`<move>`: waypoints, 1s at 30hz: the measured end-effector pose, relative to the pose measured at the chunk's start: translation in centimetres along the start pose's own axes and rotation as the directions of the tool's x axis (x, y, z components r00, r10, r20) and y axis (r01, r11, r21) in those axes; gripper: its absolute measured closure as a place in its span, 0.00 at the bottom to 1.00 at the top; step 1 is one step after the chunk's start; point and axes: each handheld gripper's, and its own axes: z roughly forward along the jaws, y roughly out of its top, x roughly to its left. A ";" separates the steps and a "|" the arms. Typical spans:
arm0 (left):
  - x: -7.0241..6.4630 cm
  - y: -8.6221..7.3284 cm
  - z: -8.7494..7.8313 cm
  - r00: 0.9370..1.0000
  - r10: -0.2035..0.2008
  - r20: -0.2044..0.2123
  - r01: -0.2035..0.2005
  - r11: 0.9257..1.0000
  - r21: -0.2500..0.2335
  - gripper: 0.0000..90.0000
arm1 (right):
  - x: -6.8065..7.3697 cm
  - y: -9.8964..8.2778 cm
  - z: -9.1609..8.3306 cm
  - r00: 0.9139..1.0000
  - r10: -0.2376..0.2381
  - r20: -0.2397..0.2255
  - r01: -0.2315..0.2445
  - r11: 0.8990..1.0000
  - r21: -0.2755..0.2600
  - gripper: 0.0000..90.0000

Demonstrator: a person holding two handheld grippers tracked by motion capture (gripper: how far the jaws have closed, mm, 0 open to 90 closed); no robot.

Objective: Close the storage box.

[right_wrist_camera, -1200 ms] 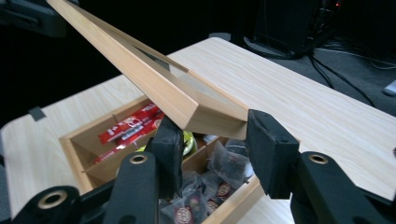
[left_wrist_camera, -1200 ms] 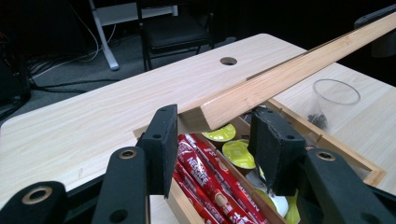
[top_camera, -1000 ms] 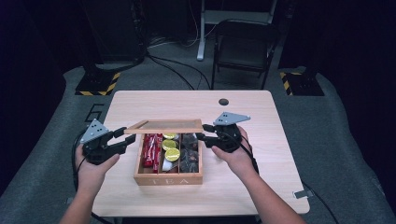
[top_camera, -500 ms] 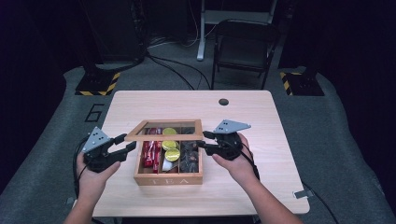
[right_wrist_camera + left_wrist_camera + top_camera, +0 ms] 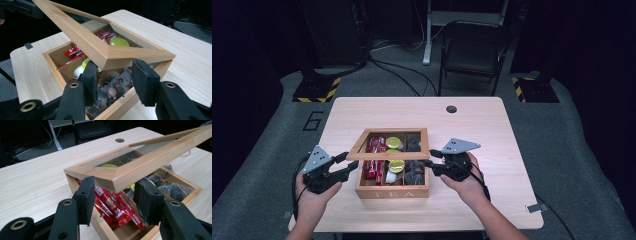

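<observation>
This looks like a recording lab or studio set up for filmed handling work, not a home. A single light wooden surface [image 5: 472, 125] with a cable hole [image 5: 451, 108] stands on grey carpet [image 5: 572, 150] marked with a painted number [image 5: 313, 120]. Black stand bases edged with yellow-and-black hazard tape [image 5: 317, 90] sit at the far corners. Loose cables [image 5: 397, 75] run across the floor, a dark folding chair [image 5: 472, 55] stands behind, and the surroundings are dark.

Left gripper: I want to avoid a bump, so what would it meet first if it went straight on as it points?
Probably the lid: its near corner sits between the left gripper pads. The red packets in the box lie just below.
</observation>
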 end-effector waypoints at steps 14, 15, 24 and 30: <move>-0.5 -2.4 0.5 1.000 0.000 0.001 0.000 1.000 0.023 0.57 | 0.9 -2.4 0.3 1.000 -0.002 -0.010 0.002 1.000 0.017 0.64; -0.5 -2.5 0.6 1.000 0.000 0.005 0.000 1.000 0.022 0.57 | 0.9 -2.5 0.3 1.000 0.006 -0.008 -0.006 1.000 0.017 0.64; -0.6 -3.3 0.7 1.000 -0.020 0.017 0.019 1.000 0.019 0.57 | 1.1 -3.4 0.4 1.000 0.009 -0.012 -0.009 1.000 0.015 0.64; -0.5 -4.0 0.8 0.999 -0.031 0.033 0.030 0.999 0.027 0.57 | 1.3 -3.9 0.7 1.000 -0.007 -0.009 0.007 1.000 0.028 0.63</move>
